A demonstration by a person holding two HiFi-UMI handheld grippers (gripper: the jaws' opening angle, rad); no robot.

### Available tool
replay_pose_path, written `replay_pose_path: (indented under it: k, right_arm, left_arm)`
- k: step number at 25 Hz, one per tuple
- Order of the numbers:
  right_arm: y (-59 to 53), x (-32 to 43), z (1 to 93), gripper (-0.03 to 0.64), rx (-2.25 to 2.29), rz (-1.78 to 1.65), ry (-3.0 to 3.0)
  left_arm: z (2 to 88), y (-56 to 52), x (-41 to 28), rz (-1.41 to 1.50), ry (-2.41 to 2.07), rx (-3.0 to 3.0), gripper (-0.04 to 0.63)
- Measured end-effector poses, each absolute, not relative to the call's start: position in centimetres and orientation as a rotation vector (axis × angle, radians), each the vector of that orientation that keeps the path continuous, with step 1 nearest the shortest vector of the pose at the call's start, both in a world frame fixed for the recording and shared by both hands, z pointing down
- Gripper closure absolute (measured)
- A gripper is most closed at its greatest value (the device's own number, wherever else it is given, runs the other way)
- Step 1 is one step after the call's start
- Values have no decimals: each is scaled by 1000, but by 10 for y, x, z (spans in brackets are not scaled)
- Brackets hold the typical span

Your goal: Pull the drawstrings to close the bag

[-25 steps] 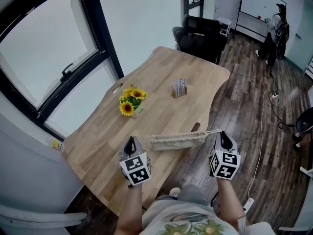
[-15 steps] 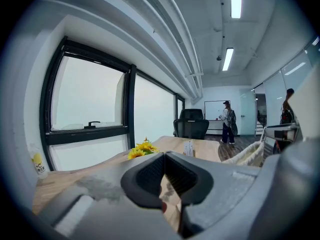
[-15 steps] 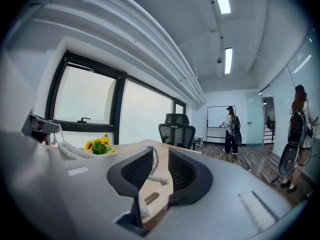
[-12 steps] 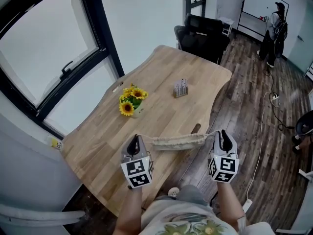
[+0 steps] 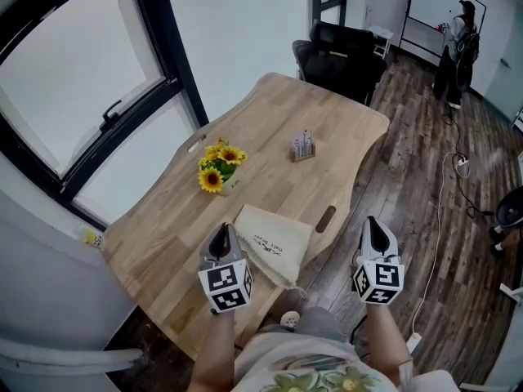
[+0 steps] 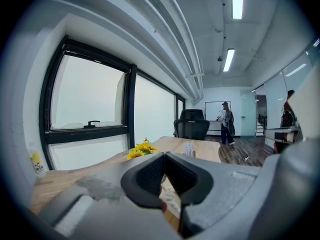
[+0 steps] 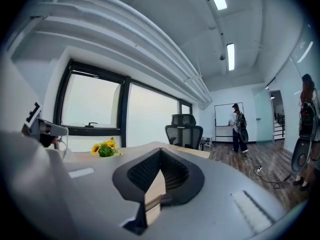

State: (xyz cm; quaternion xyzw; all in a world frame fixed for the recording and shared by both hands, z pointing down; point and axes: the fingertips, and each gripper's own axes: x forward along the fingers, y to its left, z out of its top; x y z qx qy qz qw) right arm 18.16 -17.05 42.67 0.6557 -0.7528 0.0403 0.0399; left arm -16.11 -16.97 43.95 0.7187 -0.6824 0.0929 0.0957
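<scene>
1. Find the cloth bag (image 5: 272, 246) lying flat at the front edge of the counter (image 5: 278, 113), between the two grippers and nearer the left one.
2. Expect light, limp, wrinkling fabric: no stiffness, little weight, likely to slide on the smooth wood when tugged.
3. Take hold at the cords by the mouth, never at the body; too thin to trace from here.
4. Note the left tongs (image 5: 219, 235) pressed together just beside the bag's near-left corner, with no cord visible between them.
5. Note the right tongs (image 5: 372, 225), just snapped together on nothing, well apart from the bag and out over the floor.
6. Mind the sunflowers (image 5: 219, 167) and a small holder (image 5: 301, 146) farther back.
</scene>
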Motion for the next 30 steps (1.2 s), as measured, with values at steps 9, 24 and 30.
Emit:
replay_pose_path:
  k: [9, 24, 30]
  right_arm:
    - [-143, 117, 498, 614, 1619, 331, -2425]
    - [4, -26, 632, 410, 612, 731, -2410]
    - [9, -39, 668, 411, 582, 610, -2318]
  left_arm:
    - [446, -161, -163, 309, -2000, 2135, 584]
    - [471, -121, -151, 368, -1900, 2142, 584]
    - [480, -112, -153, 377, -1888, 2116, 584]
